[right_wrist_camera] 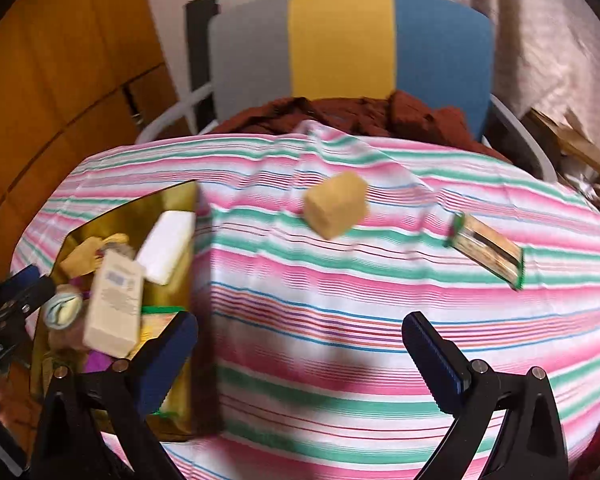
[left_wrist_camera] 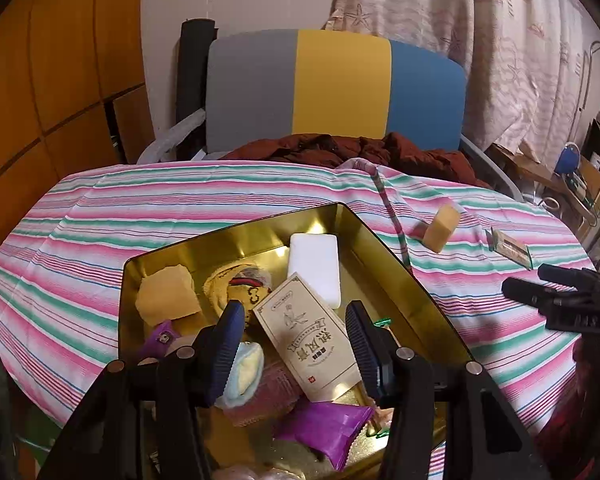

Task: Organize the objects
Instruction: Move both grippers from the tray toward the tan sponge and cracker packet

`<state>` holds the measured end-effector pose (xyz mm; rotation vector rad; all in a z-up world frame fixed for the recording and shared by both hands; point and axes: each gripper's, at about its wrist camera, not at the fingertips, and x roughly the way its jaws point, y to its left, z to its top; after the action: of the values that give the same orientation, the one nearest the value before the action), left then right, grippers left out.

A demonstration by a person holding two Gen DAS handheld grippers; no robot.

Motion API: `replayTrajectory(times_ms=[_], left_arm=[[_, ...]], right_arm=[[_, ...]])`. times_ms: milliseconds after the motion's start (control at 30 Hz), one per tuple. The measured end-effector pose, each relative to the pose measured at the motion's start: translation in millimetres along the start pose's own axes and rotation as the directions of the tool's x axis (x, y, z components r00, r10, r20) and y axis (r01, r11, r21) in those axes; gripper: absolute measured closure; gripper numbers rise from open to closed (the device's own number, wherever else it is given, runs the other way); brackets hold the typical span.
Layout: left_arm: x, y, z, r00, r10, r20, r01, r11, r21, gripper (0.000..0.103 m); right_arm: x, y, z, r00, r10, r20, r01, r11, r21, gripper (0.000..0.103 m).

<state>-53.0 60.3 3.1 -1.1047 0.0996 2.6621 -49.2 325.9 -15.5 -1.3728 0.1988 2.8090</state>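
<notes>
A gold tin [left_wrist_camera: 384, 240] [right_wrist_camera: 180, 276] sits on the striped tablecloth, filled with a white block [left_wrist_camera: 315, 268] [right_wrist_camera: 168, 244], a beige printed carton [left_wrist_camera: 308, 336] [right_wrist_camera: 114, 304], a yellow sponge piece [left_wrist_camera: 166, 296], a purple packet [left_wrist_camera: 324, 436] and soft items. My left gripper [left_wrist_camera: 296, 340] hovers open over the tin, the carton lying loose between its fingers. My right gripper [right_wrist_camera: 300, 360] is open above bare cloth beside the tin. A tan block [left_wrist_camera: 440, 228] [right_wrist_camera: 336, 204] and a green-edged packet [left_wrist_camera: 512, 248] [right_wrist_camera: 486, 248] lie on the cloth beyond.
A chair [left_wrist_camera: 340, 88] [right_wrist_camera: 340, 44] with grey, yellow and blue back stands behind the table, a dark red garment [left_wrist_camera: 340, 148] on its seat. Wooden panelling [left_wrist_camera: 40, 80] is at left, a curtain [left_wrist_camera: 500, 40] at right. A fold ridge [left_wrist_camera: 392, 208] runs across the cloth.
</notes>
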Motion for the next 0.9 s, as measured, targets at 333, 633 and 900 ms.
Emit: replayTrajectory(times_ms=[333, 633, 900], left_arm=[[-3.5, -15.7, 7.7, 0.996, -0.093, 0.006, 0.092, 0.995, 0.031, 0.050], [9.9, -52.1, 22.5, 0.986, -0.161, -0.034, 0.163, 0.980, 0.110, 0.050], [32.7, -91.6, 29.4, 0.976, -0.195, -0.100, 0.211, 0.961, 0.180, 0.050]], right_arm=[[9.5, -87.7, 7.7, 0.991, -0.114, -0.076, 0.123, 0.983, 0.135, 0.000], [27.1, -172.2, 35.7, 0.972, -0.218, -0.091, 0.230, 0.962, 0.149, 0.000], [79.1, -200.2, 45.4, 0.955, -0.266, -0.134, 0.275, 0.960, 0.057, 0.000]])
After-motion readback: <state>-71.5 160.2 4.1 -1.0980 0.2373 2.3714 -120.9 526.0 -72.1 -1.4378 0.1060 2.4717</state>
